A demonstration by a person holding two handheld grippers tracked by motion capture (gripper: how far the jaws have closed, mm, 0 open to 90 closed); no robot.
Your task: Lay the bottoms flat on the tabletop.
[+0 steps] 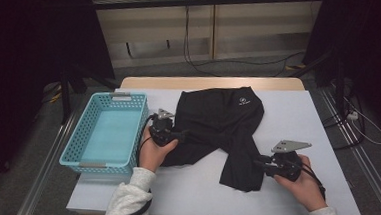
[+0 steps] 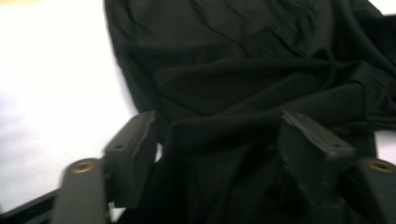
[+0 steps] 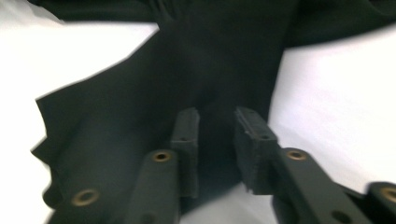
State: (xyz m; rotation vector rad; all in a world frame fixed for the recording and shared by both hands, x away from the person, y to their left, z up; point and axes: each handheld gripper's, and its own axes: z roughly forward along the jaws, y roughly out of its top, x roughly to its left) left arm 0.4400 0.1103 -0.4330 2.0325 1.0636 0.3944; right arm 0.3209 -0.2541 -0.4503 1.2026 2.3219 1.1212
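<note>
**Black garment between two grippers on the white worktop**

A black garment (image 1: 220,124) lies crumpled on the white worktop (image 1: 298,114), with a small pale logo near its far edge. The left gripper (image 1: 186,135) sits at the cloth's left edge; in the left gripper view its jaws stand wide apart with a fold of the fabric (image 2: 224,140) bunched between them, not pinched. The right gripper (image 1: 259,162) is at the garment's near right flap. In the right gripper view its jaws stand narrowly apart over the cloth (image 3: 187,79), a gap showing between them; whether they grip it I cannot tell. Left of the left gripper, a turquoise basket (image 1: 74,140) rests on the worktop.
</note>
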